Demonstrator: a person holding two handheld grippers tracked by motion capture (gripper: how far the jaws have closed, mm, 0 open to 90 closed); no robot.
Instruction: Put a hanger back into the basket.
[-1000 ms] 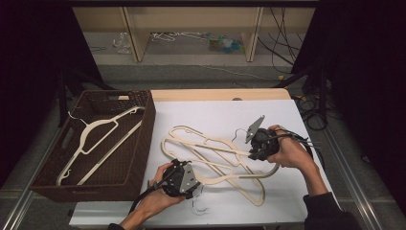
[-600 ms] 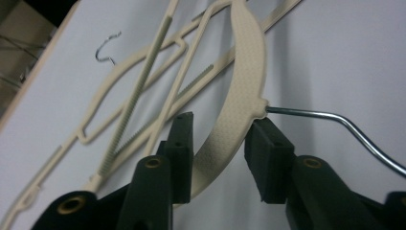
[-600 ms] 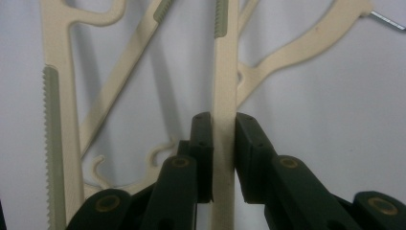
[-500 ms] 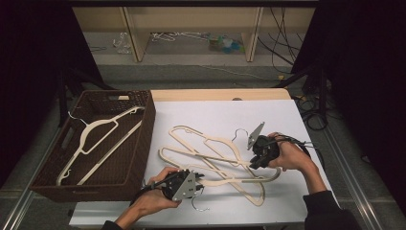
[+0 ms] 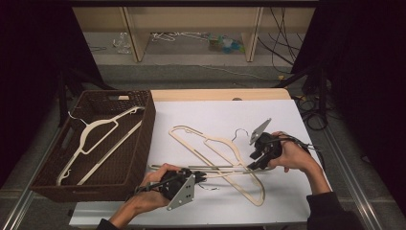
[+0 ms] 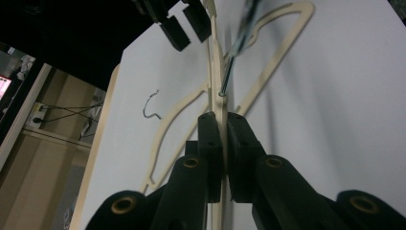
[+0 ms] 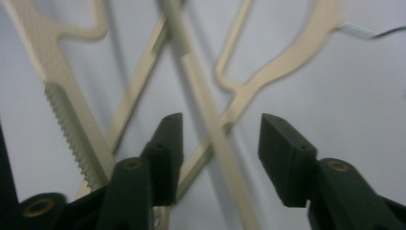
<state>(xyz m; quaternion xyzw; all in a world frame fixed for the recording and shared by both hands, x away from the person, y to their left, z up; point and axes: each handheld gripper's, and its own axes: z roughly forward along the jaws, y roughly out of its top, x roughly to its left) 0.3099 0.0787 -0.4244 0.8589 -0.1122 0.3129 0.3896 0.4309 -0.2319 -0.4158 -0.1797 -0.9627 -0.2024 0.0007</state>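
Note:
Two cream hangers lie crossed on the white sheet (image 5: 215, 115). My left gripper (image 5: 202, 176) is at the front edge and has just been closing. It is shut on the thin bar of the near hanger (image 5: 225, 168), which stands on edge between its pads (image 6: 216, 72). The second hanger (image 5: 189, 139) lies flat beside it (image 6: 273, 62). My right gripper (image 5: 253, 164) has just been opening. Its jaws stand apart on either side of a hanger bar (image 7: 206, 110) without pressing on it. The right gripper (image 7: 220, 129) also appears far off (image 6: 184, 24) in the left gripper view.
A brown woven basket (image 5: 143, 139) sits at the table's left with a third cream hanger (image 5: 95, 132) inside. A wire hook (image 5: 239, 133) sticks up behind the right gripper. Cables trail on the floor at the right, and wooden shelving stands beyond the table.
The left gripper has shut on the near hanger's bar and lifted a little, tipping that hanger onto its edge. The right gripper's jaws, shut before, now stand apart around the bar.

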